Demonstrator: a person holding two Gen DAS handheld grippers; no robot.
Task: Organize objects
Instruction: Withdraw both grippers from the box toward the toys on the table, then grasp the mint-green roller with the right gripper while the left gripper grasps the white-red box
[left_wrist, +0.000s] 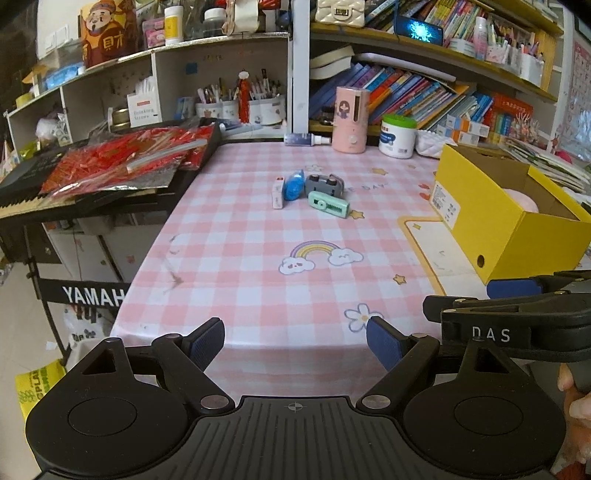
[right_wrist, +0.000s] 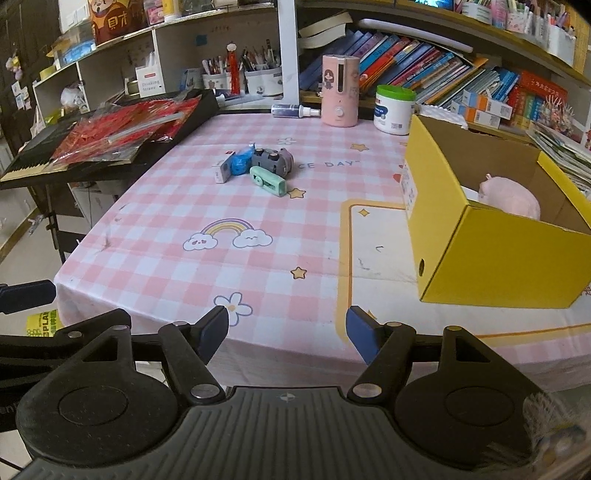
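A small cluster lies mid-table on the pink checked cloth: a white small box (left_wrist: 277, 194) (right_wrist: 222, 170), a blue wrapped item (left_wrist: 293, 185) (right_wrist: 241, 161), a grey toy car (left_wrist: 325, 184) (right_wrist: 272, 159) and a mint green correction-tape case (left_wrist: 328, 205) (right_wrist: 268, 180). An open yellow cardboard box (left_wrist: 517, 232) (right_wrist: 498, 258) stands at the right, with a pink plush (right_wrist: 511, 201) inside. My left gripper (left_wrist: 295, 345) is open and empty at the table's near edge. My right gripper (right_wrist: 286, 334) is open and empty there too, beside the left one.
A pink dispenser (left_wrist: 350, 120) (right_wrist: 339, 90), a white tub with a green lid (left_wrist: 398, 136) (right_wrist: 393, 110) and a spray bottle (left_wrist: 306, 139) (right_wrist: 294, 110) stand along the back. A keyboard covered with red packets (left_wrist: 122, 162) (right_wrist: 110, 133) borders the table's left side. Shelves of books rise behind.
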